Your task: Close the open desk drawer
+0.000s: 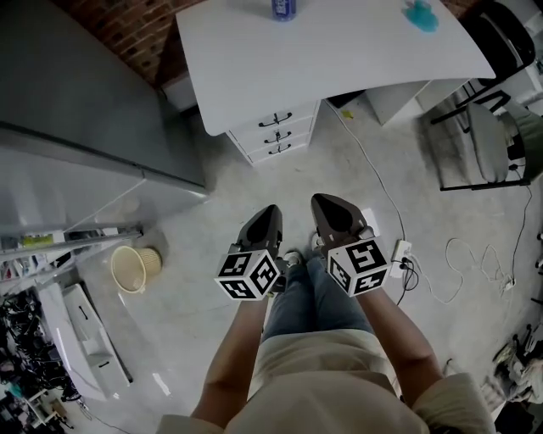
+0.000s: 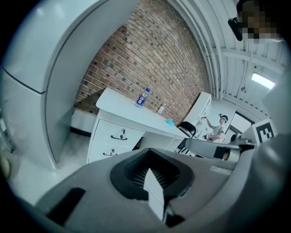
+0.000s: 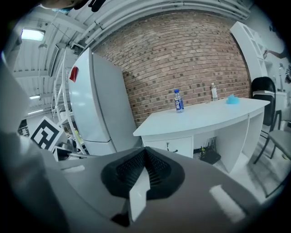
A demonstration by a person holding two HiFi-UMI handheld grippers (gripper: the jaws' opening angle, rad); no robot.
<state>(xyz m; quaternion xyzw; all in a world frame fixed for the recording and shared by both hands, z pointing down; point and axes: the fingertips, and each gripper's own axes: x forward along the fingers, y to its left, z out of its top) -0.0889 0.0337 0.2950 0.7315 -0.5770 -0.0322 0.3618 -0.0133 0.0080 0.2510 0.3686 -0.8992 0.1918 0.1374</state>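
The white desk [image 1: 339,51] stands at the far side of the floor, with a three-drawer unit [image 1: 276,134] under its left end. All three drawer fronts [image 2: 113,136] with black handles look flush with each other. My left gripper [image 1: 271,210] and right gripper [image 1: 323,202] hover side by side above the person's legs, well short of the desk. Both point toward the drawers. In the left gripper view the left gripper [image 2: 148,170] is shut with nothing in it. The right gripper [image 3: 144,164] is shut and empty too.
A tall grey fridge [image 1: 85,110] stands left of the desk. A beige basket [image 1: 136,267] sits on the floor at the left. A power strip [image 1: 399,253] and cables lie at the right, near a black chair [image 1: 492,144]. A water bottle [image 1: 283,8] and a blue object [image 1: 422,15] stand on the desk.
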